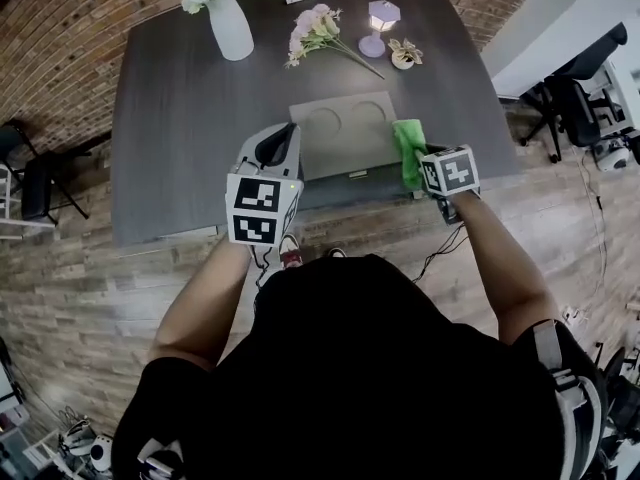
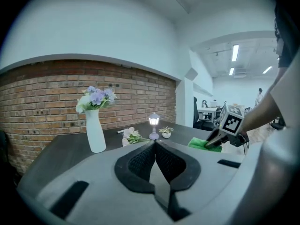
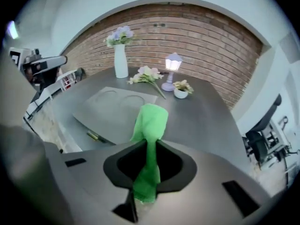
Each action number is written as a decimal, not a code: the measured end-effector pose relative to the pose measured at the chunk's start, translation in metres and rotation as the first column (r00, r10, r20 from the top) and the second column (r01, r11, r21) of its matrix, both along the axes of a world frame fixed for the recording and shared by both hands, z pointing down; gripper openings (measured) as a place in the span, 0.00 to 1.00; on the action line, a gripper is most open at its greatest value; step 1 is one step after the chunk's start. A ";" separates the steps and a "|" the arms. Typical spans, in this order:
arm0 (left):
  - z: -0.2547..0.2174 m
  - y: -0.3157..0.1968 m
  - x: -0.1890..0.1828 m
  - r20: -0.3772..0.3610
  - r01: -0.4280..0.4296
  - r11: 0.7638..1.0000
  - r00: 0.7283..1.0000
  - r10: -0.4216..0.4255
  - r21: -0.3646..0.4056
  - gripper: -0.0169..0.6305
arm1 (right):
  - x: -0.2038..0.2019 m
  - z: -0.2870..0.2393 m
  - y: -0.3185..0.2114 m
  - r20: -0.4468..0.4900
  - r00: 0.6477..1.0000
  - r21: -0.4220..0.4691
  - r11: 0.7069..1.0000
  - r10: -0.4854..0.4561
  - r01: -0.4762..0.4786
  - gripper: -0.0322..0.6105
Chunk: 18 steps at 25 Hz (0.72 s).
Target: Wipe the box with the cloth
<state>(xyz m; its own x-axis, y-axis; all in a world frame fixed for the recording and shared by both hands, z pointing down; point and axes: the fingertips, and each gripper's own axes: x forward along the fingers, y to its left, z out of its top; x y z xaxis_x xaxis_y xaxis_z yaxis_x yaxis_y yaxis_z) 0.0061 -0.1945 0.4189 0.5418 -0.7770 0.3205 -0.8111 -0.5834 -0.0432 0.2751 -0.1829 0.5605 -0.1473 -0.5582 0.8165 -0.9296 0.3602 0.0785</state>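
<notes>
Green cloth [image 3: 149, 125] is pinched between the right gripper's [image 3: 149, 143] jaws, over the right edge of the flat grey box [image 1: 345, 133], which lies at the dark table's [image 1: 170, 118] near side. The left gripper [image 2: 154, 145], jaws pressed together on nothing, is held at the box's left. Beyond the box are a vase [image 1: 231, 26], loose flowers [image 1: 320, 33] and a lamp [image 1: 380, 23]. Brick wall [image 2: 47, 93], wood floor [image 1: 80, 298].

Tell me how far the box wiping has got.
Done: the green cloth is picked up, clamped in the right gripper. In hand: it is held at the right edge of the box; contact is unclear. Left, apparently: wiping the box top. The left gripper is shut and empty beside the box's left edge.
</notes>
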 end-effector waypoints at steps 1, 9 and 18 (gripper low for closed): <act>-0.001 0.004 0.009 0.005 0.001 1.000 1.000 -0.001 0.002 0.04 | 0.022 -0.004 -0.001 -0.013 0.999 0.010 1.000 0.030 -0.030 0.14; -0.022 0.026 0.045 0.016 0.032 0.998 0.999 -0.033 0.047 0.04 | 0.031 -0.066 -0.027 0.054 0.998 0.243 0.970 -0.014 0.000 0.14; -0.072 0.014 0.055 -0.036 0.006 0.988 0.999 0.000 0.153 0.04 | -0.052 -0.210 -0.034 0.147 0.979 0.653 0.757 -0.144 0.013 0.14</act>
